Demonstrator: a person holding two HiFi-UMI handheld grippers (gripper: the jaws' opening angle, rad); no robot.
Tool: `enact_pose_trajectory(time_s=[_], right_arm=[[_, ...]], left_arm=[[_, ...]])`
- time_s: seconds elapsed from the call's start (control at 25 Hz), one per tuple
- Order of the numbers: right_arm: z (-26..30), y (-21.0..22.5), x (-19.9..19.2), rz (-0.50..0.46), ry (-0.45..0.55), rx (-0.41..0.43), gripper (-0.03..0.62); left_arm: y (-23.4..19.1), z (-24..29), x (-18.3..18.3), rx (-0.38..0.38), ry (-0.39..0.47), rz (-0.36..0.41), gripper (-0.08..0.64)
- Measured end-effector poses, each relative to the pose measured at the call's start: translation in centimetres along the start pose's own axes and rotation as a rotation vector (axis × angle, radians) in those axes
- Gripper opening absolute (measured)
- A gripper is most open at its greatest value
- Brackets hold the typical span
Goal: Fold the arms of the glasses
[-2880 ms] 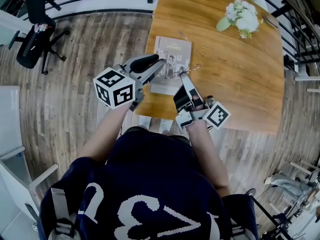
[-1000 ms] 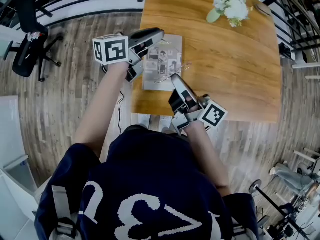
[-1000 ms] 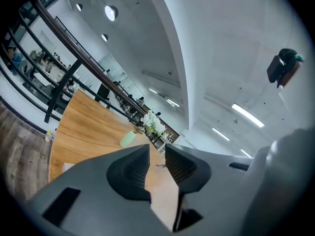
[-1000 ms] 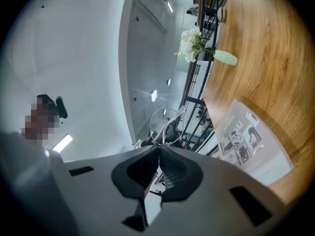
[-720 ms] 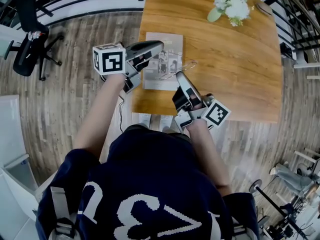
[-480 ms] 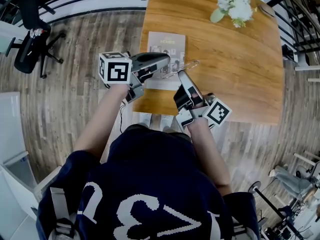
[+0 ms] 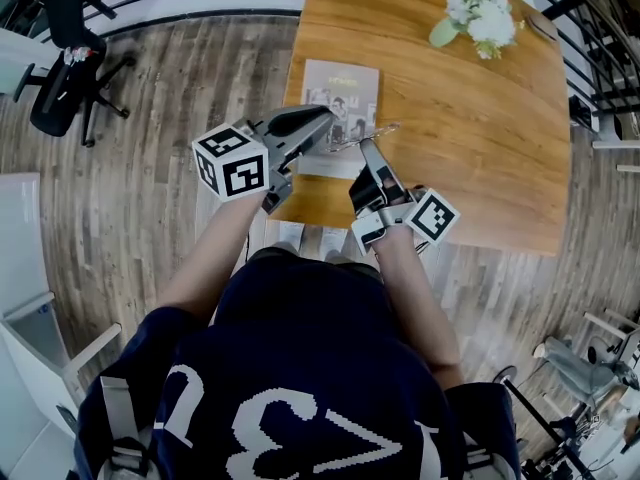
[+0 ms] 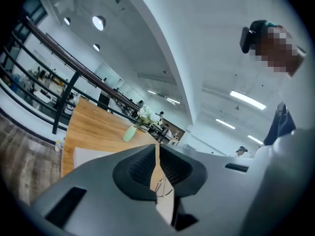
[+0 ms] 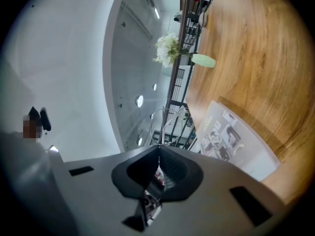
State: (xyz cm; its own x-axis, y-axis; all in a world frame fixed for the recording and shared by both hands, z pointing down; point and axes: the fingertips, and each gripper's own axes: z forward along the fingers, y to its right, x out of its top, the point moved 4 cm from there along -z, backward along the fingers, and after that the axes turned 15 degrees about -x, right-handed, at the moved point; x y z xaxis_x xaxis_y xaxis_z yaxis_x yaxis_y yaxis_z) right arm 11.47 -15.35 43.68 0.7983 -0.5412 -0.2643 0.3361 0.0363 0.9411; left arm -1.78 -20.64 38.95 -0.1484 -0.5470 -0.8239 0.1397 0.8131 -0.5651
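Thin wire-rimmed glasses point(image 7: 366, 134) hang in the air above the magazine point(image 7: 340, 103), between the two grippers. My right gripper point(image 7: 368, 148) comes from below and is shut on them; in the right gripper view a wire lens rim point(image 9: 165, 124) sticks up past the tips of my right gripper point(image 9: 159, 149). My left gripper point(image 7: 330, 128) reaches in from the left. Its jaws are closing to a narrow slit, and in the left gripper view a thin wire part of the glasses point(image 8: 165, 188) sits between the pads of my left gripper point(image 8: 157, 156).
A wooden table point(image 7: 480, 148) carries the magazine near its left edge and a vase of white flowers point(image 7: 482, 18) at the far side. Black railings run behind the table. An office chair point(image 7: 60, 68) stands on the plank floor far left.
My left gripper swung from the magazine's left side rightward to the glasses, and its jaws narrowed from wide open to a slit. My right gripper kept its grip and shifted slightly.
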Motion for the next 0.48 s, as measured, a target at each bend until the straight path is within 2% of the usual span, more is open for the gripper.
enact_pose_trajectory(time_s=[0.12,0.28,0.36,0.48], right_arm=[[0.7,3.7,-0.4,0.057,-0.002,-0.127,0.028],[1.7,8.1,-1.8,0.165,-0.005,-0.292,0.028],[2.2,9.7,-2.3,0.215,-0.001,-0.341,0.028],[2.6,11.1,-2.7,0.281,0.027,-0.373,0.029]], left_arm=[[0.1,-1.2,-0.3,0.091,-0.023,0.087,0.034],[0.6,-2.3,-1.4,0.136,-0.061,0.134,0.034],[0.7,-2.9,-1.8,0.149,-0.06,0.134,0.034],[0.8,-3.7,-2.0,0.166,-0.055,0.134,0.034]])
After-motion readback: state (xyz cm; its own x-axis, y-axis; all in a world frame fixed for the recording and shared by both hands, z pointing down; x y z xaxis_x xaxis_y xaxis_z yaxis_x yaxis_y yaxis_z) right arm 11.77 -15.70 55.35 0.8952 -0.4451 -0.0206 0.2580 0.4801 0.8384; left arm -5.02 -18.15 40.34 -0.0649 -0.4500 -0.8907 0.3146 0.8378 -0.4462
